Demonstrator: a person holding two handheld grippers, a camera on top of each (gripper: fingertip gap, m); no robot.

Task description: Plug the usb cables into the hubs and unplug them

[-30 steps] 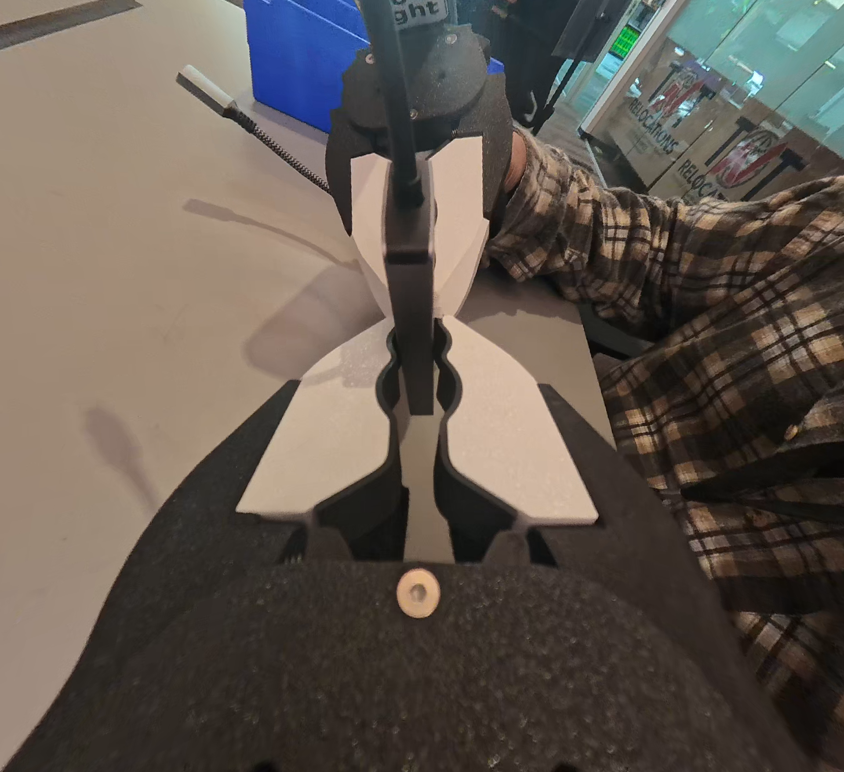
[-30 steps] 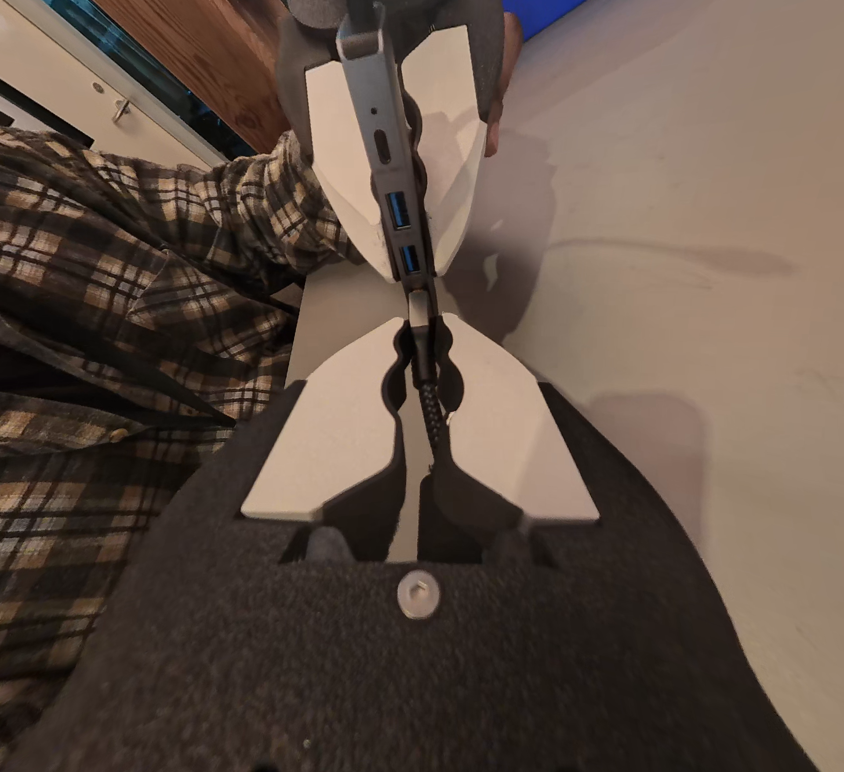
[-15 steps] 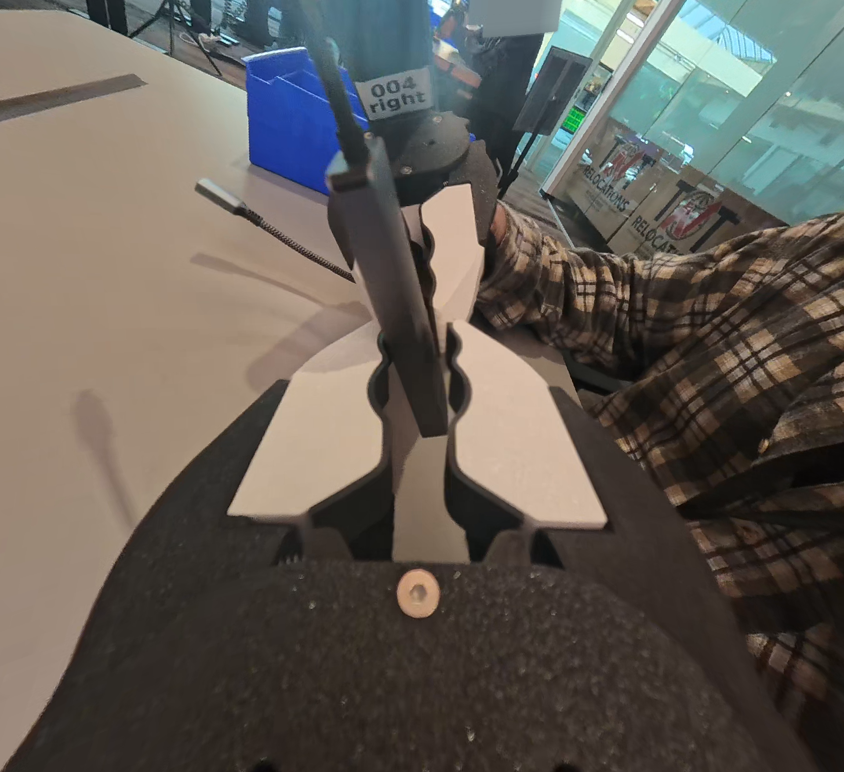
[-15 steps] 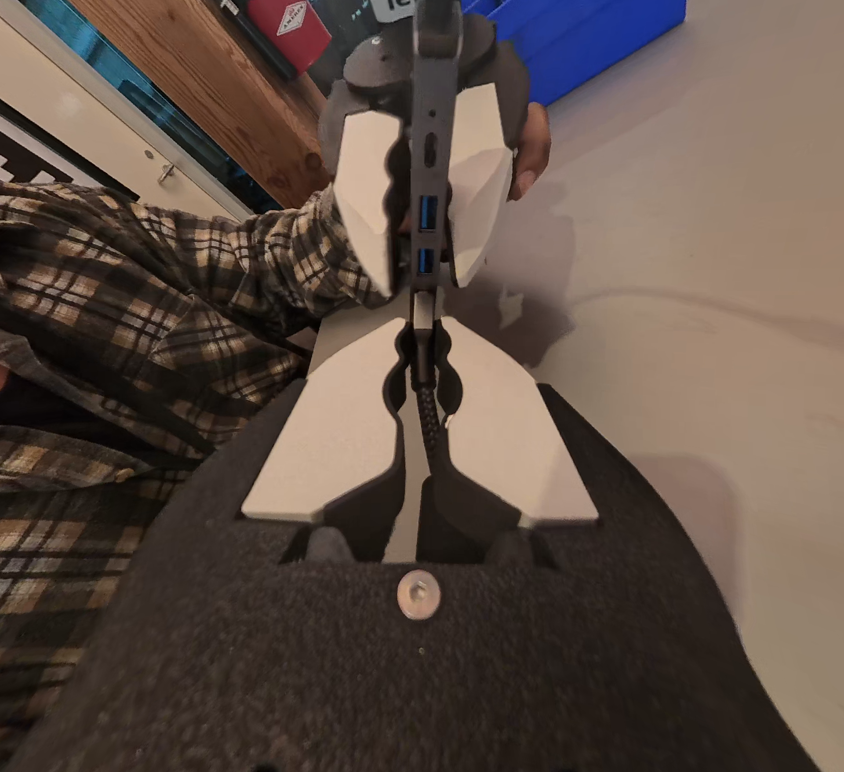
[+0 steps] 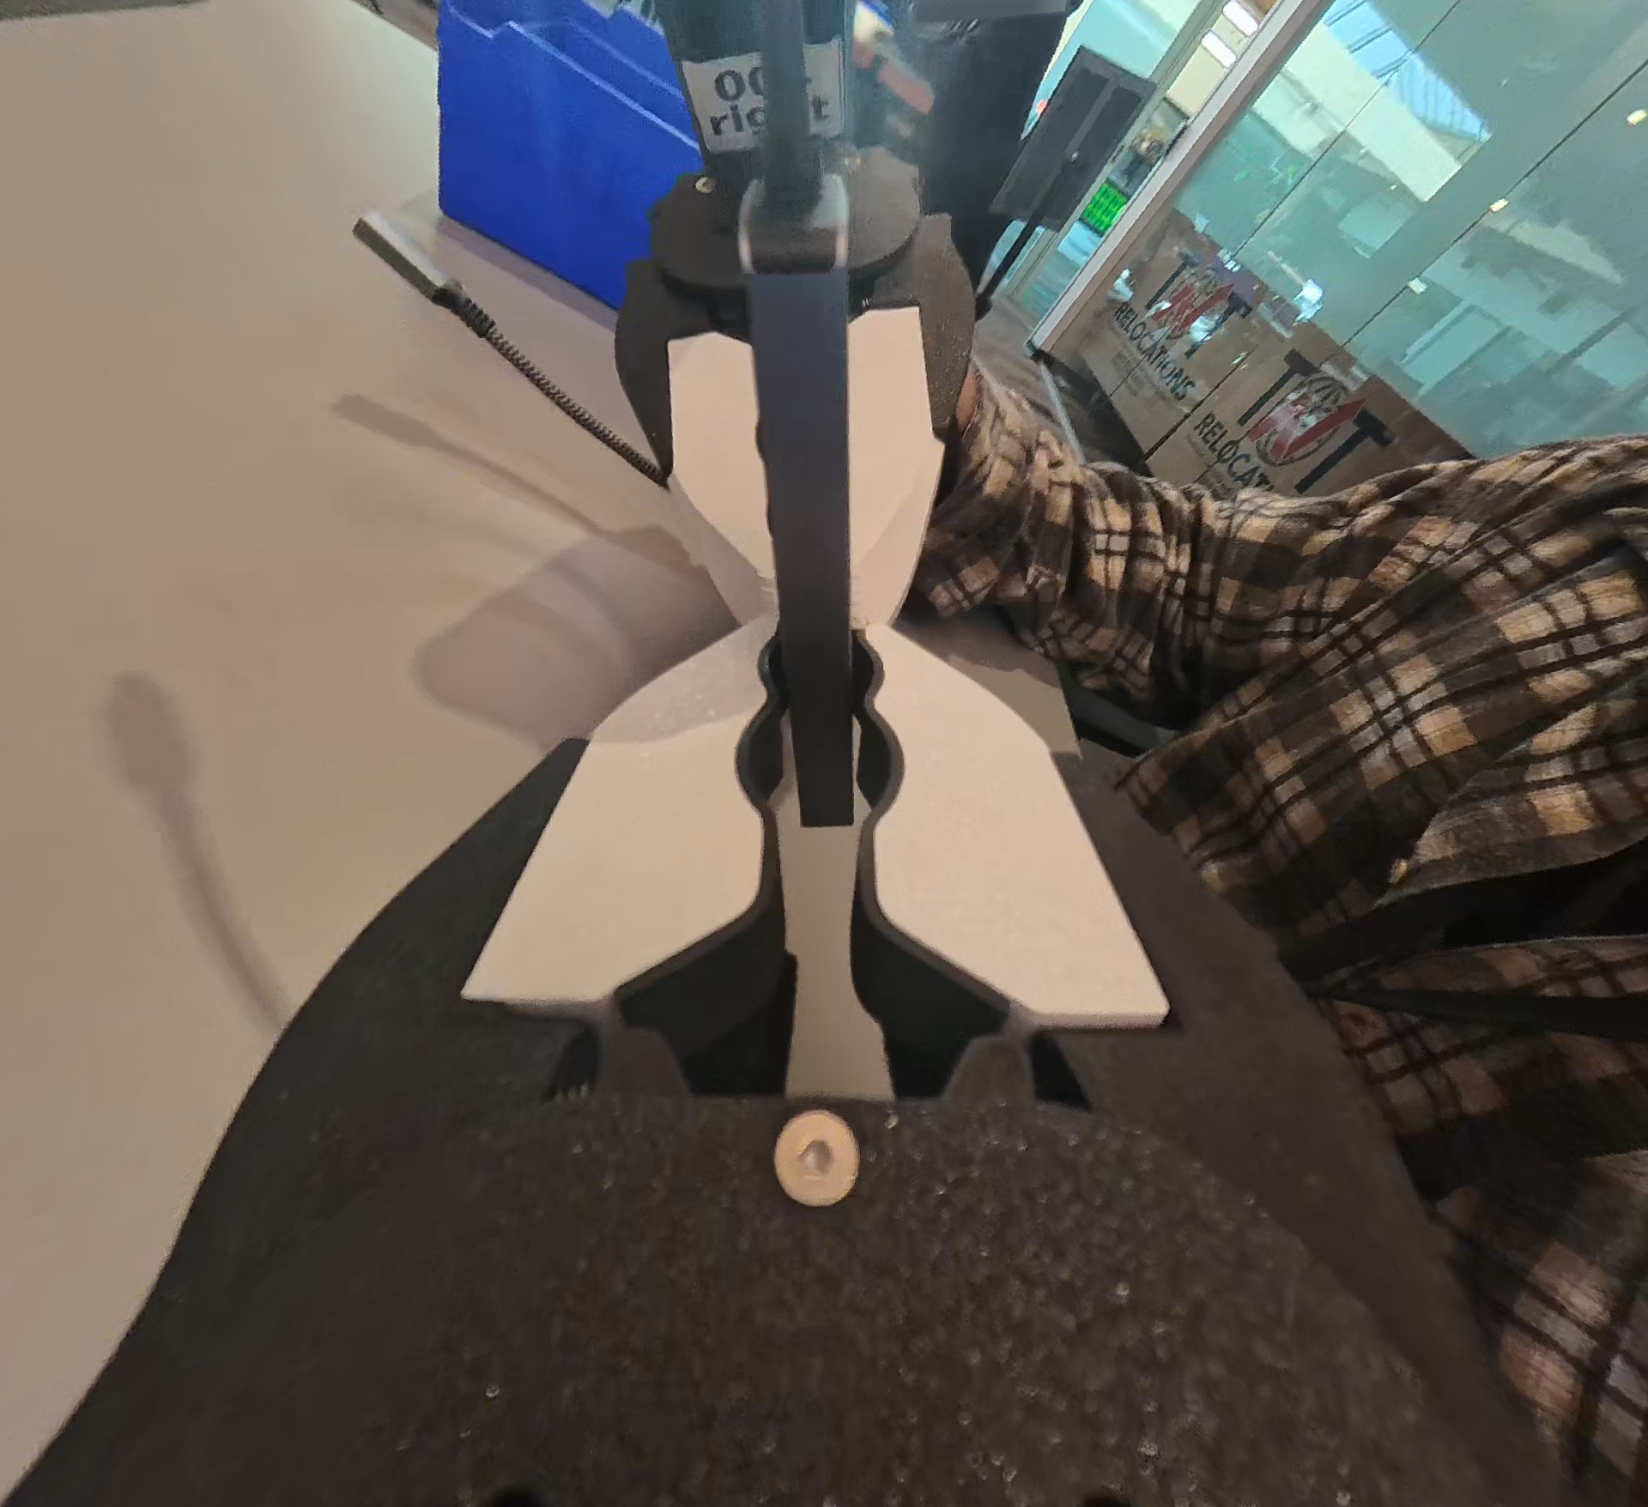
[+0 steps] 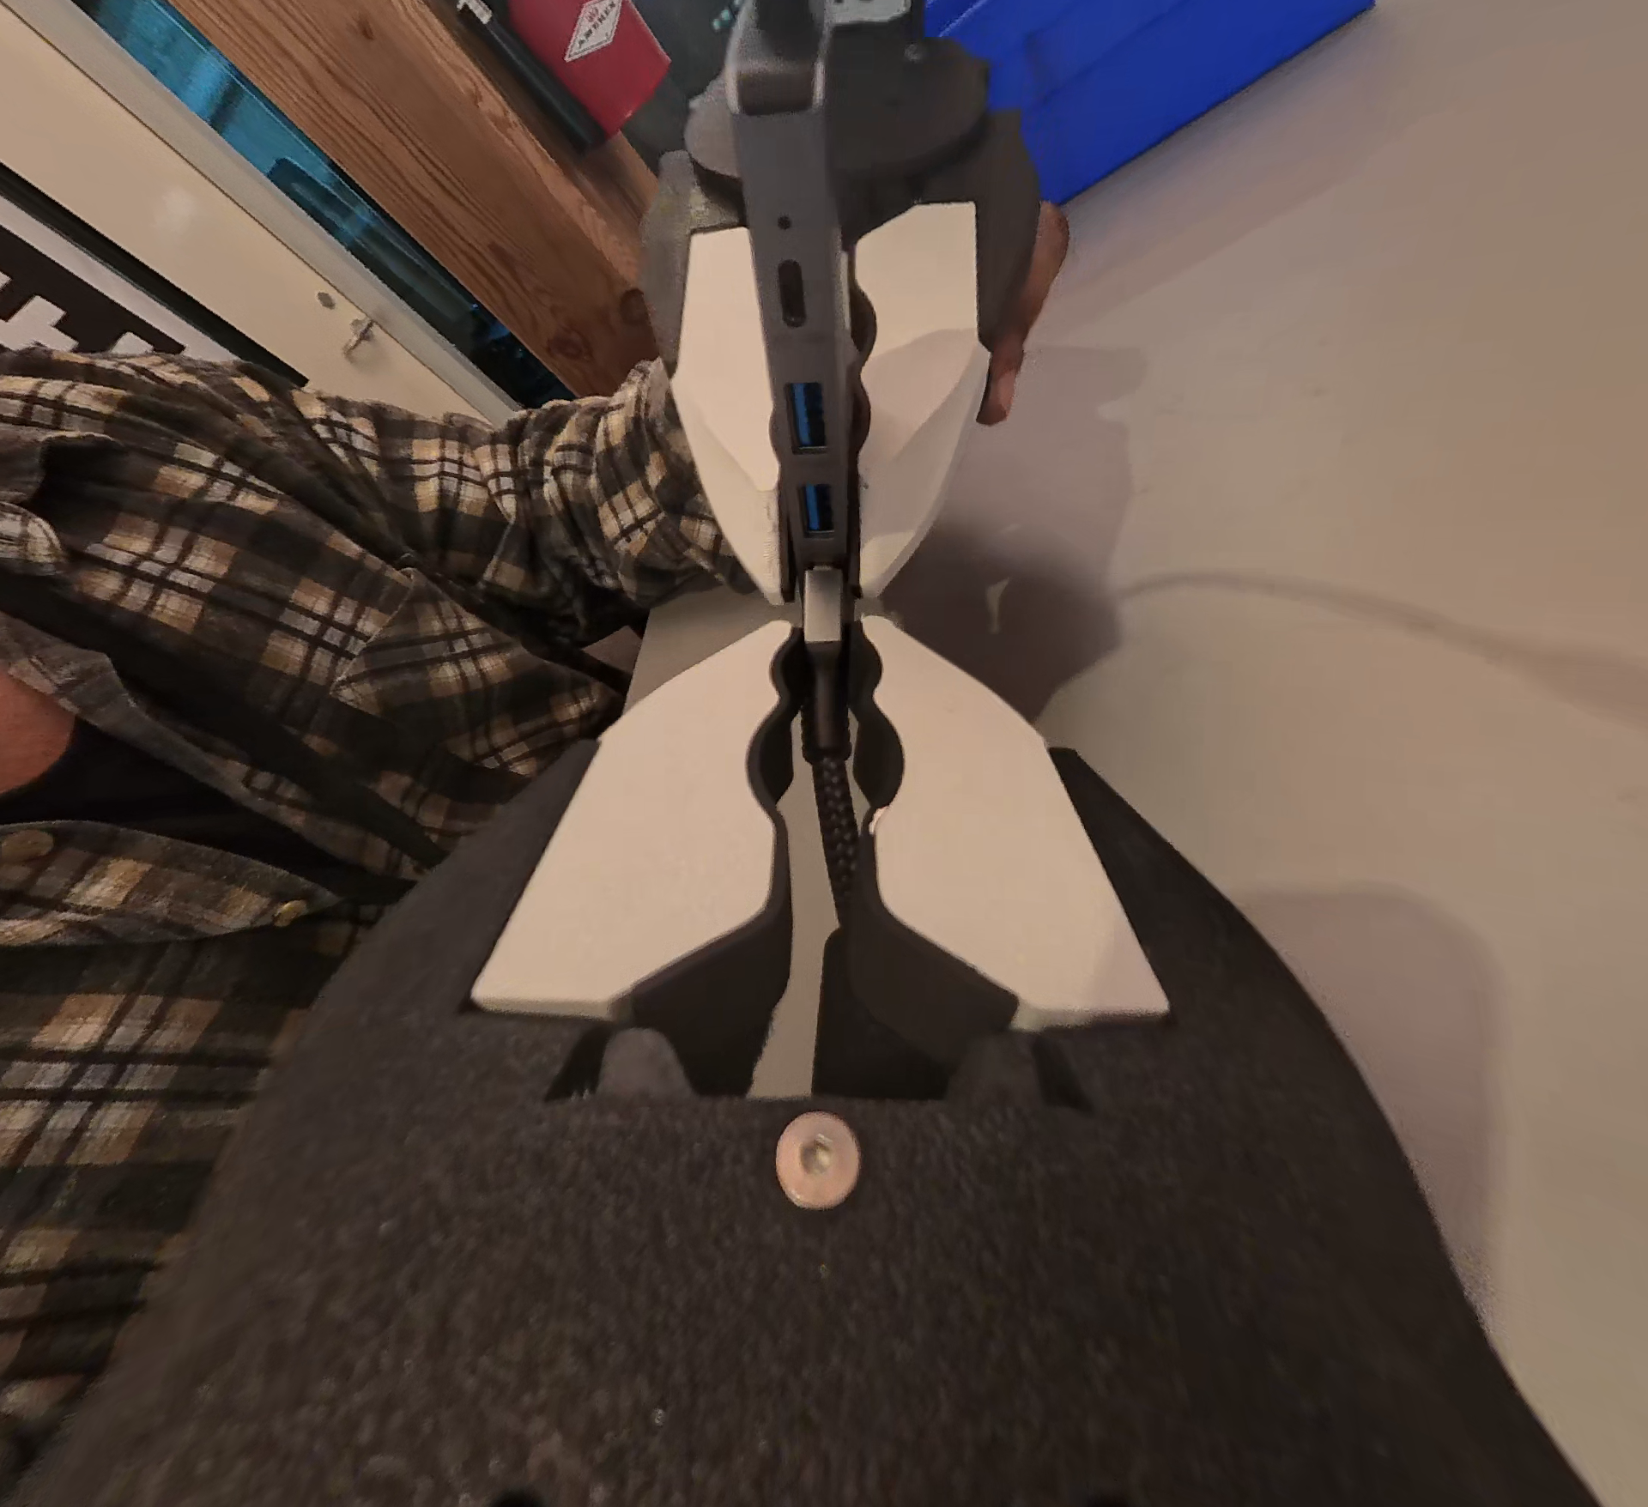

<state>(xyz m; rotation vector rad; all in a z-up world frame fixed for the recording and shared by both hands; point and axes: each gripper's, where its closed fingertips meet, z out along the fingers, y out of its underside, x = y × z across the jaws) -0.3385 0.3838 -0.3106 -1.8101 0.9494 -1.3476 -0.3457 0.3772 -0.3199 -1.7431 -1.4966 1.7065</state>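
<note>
USB plug sits at the hub's end port, apparently seated or nearly; unplugging remains. Left tongs clamped on hub, right tongs clamped on plug, both above table. Spare cable lies near blue bin.

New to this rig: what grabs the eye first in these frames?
Dead centre, the two grippers meet nose to nose: the left gripper clamps a dark USB hub, and the right gripper holds a silver plug on a braided cable at the hub's end. Behind them a blue bin stands on the table.
</note>
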